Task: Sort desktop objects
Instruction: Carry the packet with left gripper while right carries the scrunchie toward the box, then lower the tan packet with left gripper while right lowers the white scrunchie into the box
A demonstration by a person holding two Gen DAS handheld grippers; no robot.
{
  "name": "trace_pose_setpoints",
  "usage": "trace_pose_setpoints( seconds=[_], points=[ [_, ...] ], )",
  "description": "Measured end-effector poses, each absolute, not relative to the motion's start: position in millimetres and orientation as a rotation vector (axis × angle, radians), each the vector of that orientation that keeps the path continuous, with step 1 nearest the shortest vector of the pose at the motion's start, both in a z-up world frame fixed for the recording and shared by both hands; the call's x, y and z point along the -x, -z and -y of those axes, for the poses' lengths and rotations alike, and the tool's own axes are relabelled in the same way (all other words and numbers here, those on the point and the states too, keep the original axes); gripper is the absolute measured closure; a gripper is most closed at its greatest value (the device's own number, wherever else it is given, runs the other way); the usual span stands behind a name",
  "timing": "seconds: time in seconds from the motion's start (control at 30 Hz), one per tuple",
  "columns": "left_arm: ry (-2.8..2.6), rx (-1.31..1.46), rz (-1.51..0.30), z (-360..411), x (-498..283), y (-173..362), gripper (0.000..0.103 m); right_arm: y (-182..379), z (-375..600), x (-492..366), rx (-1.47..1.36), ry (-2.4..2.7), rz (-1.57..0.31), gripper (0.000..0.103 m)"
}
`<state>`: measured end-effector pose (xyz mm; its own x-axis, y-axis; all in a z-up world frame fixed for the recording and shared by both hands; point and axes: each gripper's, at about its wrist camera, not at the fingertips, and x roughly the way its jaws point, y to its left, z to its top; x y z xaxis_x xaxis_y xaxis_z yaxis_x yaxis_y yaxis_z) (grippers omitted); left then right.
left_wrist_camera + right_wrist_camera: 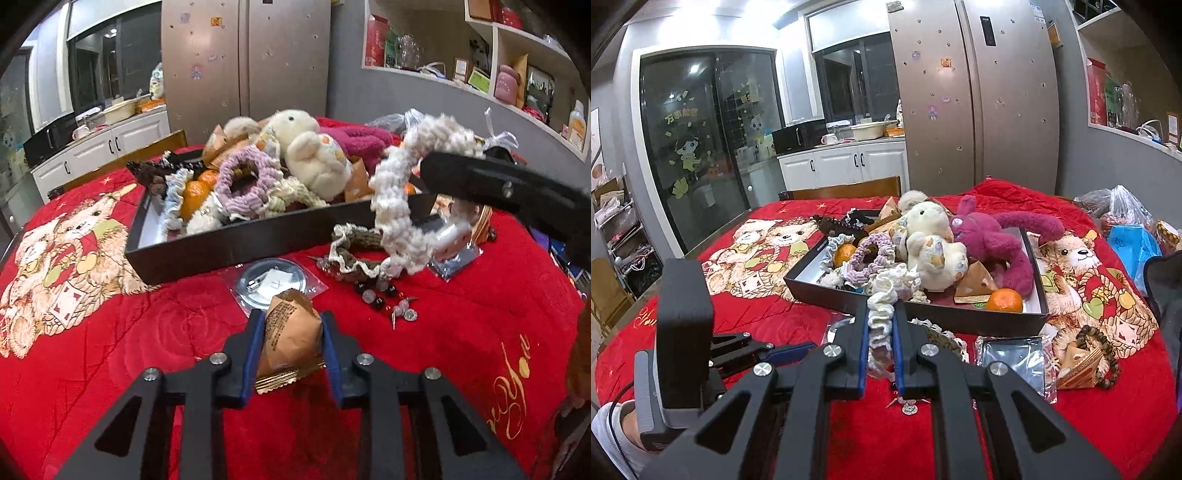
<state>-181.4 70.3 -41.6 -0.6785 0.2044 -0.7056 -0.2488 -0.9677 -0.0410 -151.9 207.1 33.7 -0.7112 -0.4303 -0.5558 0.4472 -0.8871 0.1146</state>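
The left wrist view shows the left hand-held gripper (291, 332) pinching a tan snack packet (290, 332) between its blue pads, just above the red cloth of the surface (129, 332). The packet stands roughly upright, its crimped gold edge pointing back toward the camera and its printed face turned left. Ahead of it lie a round badge in a clear bag (271, 284), a brown scrunchie (354, 251) and loose beads (384, 295). Up to the right, the right hand-held gripper (436, 177) reaches in from the side, tilted slightly down, with a cream scrunchie (413, 192) hanging as an open ring from its tip.

The right wrist view shows that ring edge-on: the right hand-held gripper (881, 332) is pressed onto the scrunchie (882, 317), whose long axis runs away along the fingers toward the black tray (960, 317). This view alone reveals the tray's right half, with a magenta plush (993, 243), an orange (1004, 300) and a cream rabbit (934, 251). The left hand-held gripper (790, 350) sits low to the left, pointing right; its grip cannot be judged here.
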Motion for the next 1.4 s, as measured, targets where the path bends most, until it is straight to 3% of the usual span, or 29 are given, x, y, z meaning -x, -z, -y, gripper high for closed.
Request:
trace_pose_setpoints(
  seconds=[0.8,1.4],
  points=[
    [-2.775,0.998,-0.045,-50,173,16,0.073,-34,-201,146,-0.773,2.553,-0.043,0.091],
    [-2.833,0.845,0.020,-30,222,-81,0.072,-107,-194,189,-0.693,2.564,-0.007,0.091]
  ],
)
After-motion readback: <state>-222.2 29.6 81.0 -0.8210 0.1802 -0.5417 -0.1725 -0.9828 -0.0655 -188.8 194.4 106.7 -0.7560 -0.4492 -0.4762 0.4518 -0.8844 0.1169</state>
